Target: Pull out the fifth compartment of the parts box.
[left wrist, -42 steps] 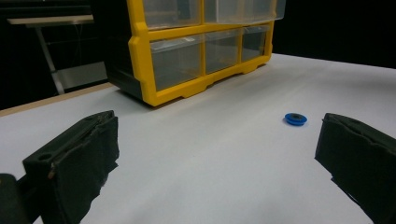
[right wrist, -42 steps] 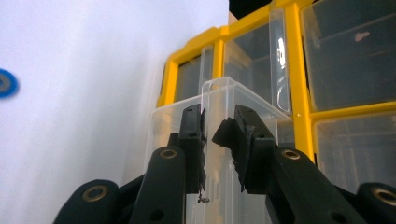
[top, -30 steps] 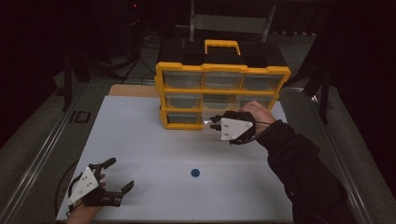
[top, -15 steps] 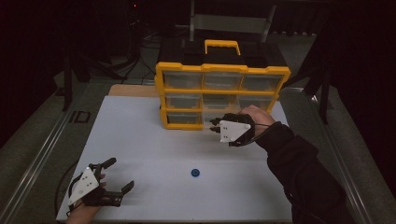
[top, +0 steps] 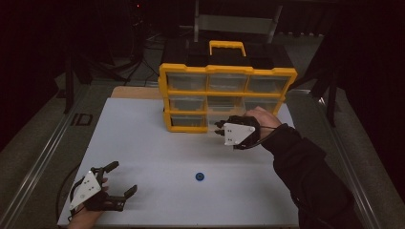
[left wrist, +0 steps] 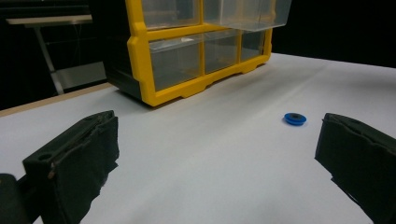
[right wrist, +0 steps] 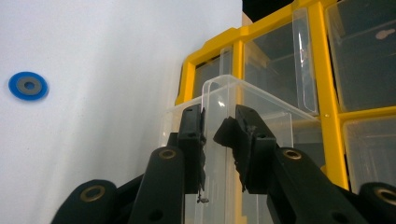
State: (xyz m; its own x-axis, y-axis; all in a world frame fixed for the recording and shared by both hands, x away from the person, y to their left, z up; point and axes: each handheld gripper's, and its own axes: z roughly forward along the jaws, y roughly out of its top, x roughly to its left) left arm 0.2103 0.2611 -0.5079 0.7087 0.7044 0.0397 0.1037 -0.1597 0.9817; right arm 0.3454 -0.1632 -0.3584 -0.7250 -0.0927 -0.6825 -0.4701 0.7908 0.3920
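A yellow organizer (top: 227, 71) with clear drawers stands at the back of the white table. One clear drawer (right wrist: 275, 123) in its middle column is pulled partway out. My right gripper (right wrist: 218, 130) is shut on that drawer's front lip, one pad on each side of the clear wall. In the high view the right gripper (top: 218, 128) is at the organizer's front. A small blue washer (top: 200, 177) lies flat on the table in front. My left gripper (top: 123, 177) rests open at the near left corner with nothing between its fingers, and the washer (left wrist: 295, 118) lies ahead of its right jaw.
The white table top (top: 143, 143) stretches between the organizer and the near edge. A black case with a yellow handle (top: 227, 46) sits behind the organizer. Metal rails run along both sides of the table.
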